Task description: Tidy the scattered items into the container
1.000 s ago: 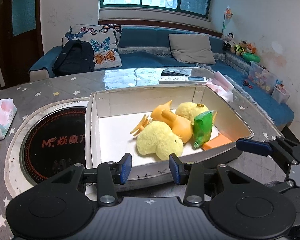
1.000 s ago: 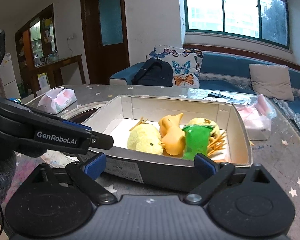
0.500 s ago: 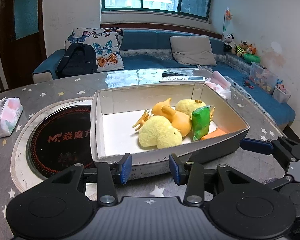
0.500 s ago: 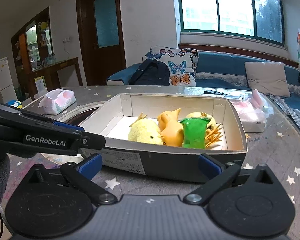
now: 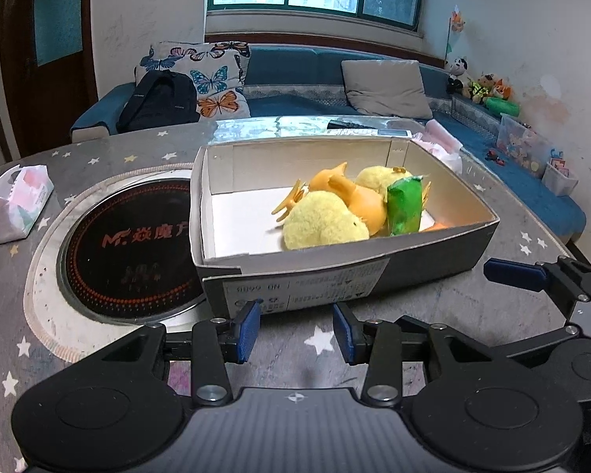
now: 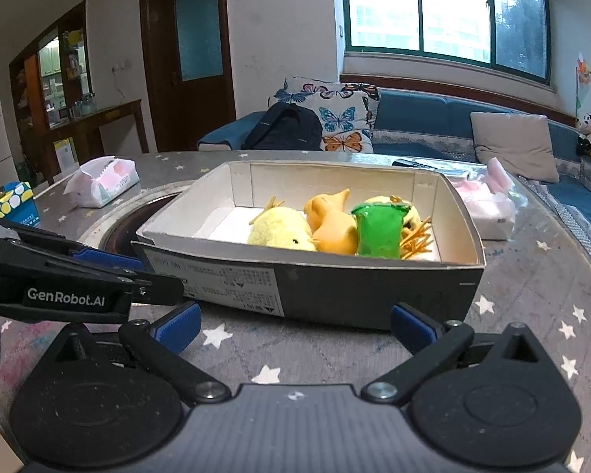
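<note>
Now the step looks like drawing both grippers away from the box (image 5: 335,276), which sits in the middle of both views on the bench (image 6: 532,295) with the yellow plush chick (image 5: 323,224), the orange toy (image 6: 331,224) and the green packet (image 6: 378,230) lying together inside it; to do it well, I think the hands should go straight away from the front wall so no finger catches the cardboard rim. The left gripper (image 5: 295,331) has its fingers moderately apart at the lower centre, holding nothing and touching nothing. The right gripper (image 6: 295,321) has its fingers very wide, also empty, just in front of the box.
</note>
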